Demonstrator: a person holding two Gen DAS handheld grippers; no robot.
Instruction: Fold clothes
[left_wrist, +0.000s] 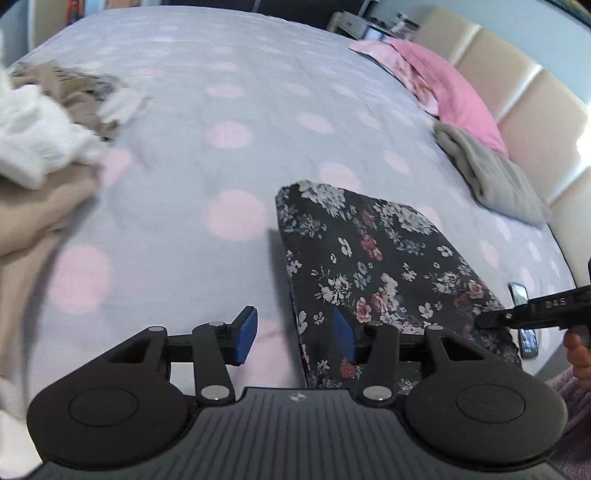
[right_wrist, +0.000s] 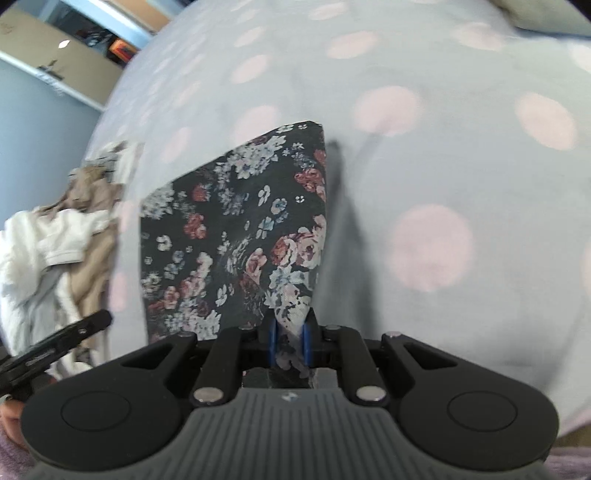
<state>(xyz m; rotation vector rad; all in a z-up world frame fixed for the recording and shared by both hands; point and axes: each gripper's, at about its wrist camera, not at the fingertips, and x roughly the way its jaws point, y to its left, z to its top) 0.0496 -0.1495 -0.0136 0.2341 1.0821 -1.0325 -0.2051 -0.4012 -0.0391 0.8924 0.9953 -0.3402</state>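
Two grippers work one floral garment (right_wrist: 236, 229), lifted off the spotted bedspread (left_wrist: 221, 110): my right gripper (right_wrist: 289, 341) pinches its corner, my left gripper (left_wrist: 295, 334) gapes empty beside its edge. Mid-fold, I judge; next calls for catching that edge squarely.

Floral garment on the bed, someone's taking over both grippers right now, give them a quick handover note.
Right gripper: shut on the floral garment, pinching its near corner.
Left gripper: open, empty, at the garment's left edge.
Floral garment is a compact folded shape on the dotted bedspread.
Unfolded pile of white and beige clothes sits to the left; a grey folded piece lies by the pink pillow.
Left: probably set the floral piece down, then fold the pile.
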